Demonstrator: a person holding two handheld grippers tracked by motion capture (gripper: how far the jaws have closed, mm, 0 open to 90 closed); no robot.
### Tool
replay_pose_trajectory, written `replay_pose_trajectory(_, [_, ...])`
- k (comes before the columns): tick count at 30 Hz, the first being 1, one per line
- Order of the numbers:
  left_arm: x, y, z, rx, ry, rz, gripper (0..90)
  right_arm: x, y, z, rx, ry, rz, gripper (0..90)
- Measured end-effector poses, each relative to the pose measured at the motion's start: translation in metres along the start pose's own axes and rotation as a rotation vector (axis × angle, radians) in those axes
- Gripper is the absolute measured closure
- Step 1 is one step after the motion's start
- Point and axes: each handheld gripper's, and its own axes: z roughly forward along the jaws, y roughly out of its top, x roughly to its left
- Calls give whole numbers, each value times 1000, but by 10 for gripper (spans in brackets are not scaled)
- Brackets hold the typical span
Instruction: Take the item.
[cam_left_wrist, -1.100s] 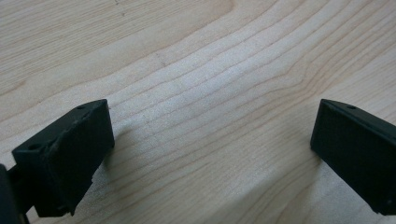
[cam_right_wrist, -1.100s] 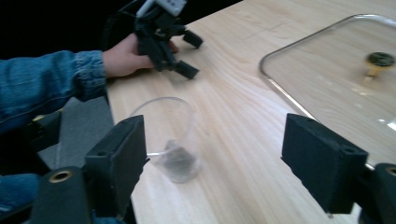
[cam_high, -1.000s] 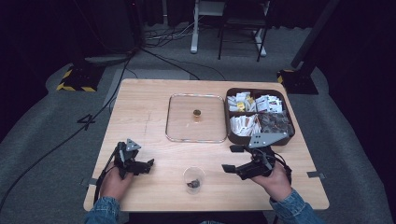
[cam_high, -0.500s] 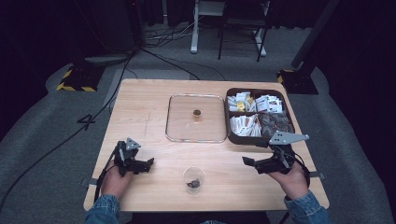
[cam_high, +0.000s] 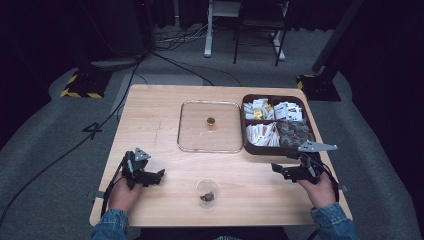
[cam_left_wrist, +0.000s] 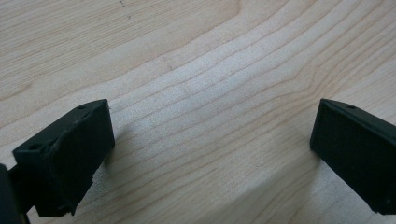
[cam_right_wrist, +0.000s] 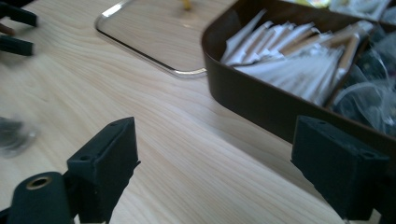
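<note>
My left gripper (cam_high: 158, 177) rests at the table's front left, pointing right, open with nothing between its jaws. In the left gripper view the left gripper (cam_left_wrist: 212, 154) hangs wide apart over bare wood. My right gripper (cam_high: 280, 171) sits at the front right, just below the brown box (cam_high: 270, 149), and points left. It is open and empty, as the right gripper view shows (cam_right_wrist: 210, 172). A small clear cup (cam_high: 207, 191) with something dark inside stands between the two grippers near the front edge.
A clear tray (cam_high: 190, 135) lies mid-table with a small gold-brown object (cam_high: 211, 121) on it. The brown box (cam_right_wrist: 243, 93) holds white packets (cam_right_wrist: 280, 51) and dark wrapped items. The wooden table (cam_high: 150, 115) is bare at the left. Cables and stands cover the floor beyond.
My right gripper has drawn back to the right, away from the cup, and now sits by the box's front corner. The left gripper has stayed put.
</note>
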Motion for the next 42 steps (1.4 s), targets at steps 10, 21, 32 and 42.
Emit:
replay_pose_trajectory(10, [0, 0, 0, -1, -1, -1, 1, -17, -24, 23, 123, -64, 37, 110])
replay_pose_trajectory(21, [1, 0, 1, -4, 4, -1, 1, -22, -39, 39, 234, -132, 53, 83])
replay_pose_trajectory(32, [1, 0, 1, -5, 4, -3, 1, -20, -52, 51, 162, -169, -43, 0])
replay_pose_trajectory(42, [1, 1, 1, -4, 4, -3, 1, -20, -57, 51, 111, -173, -46, 0])
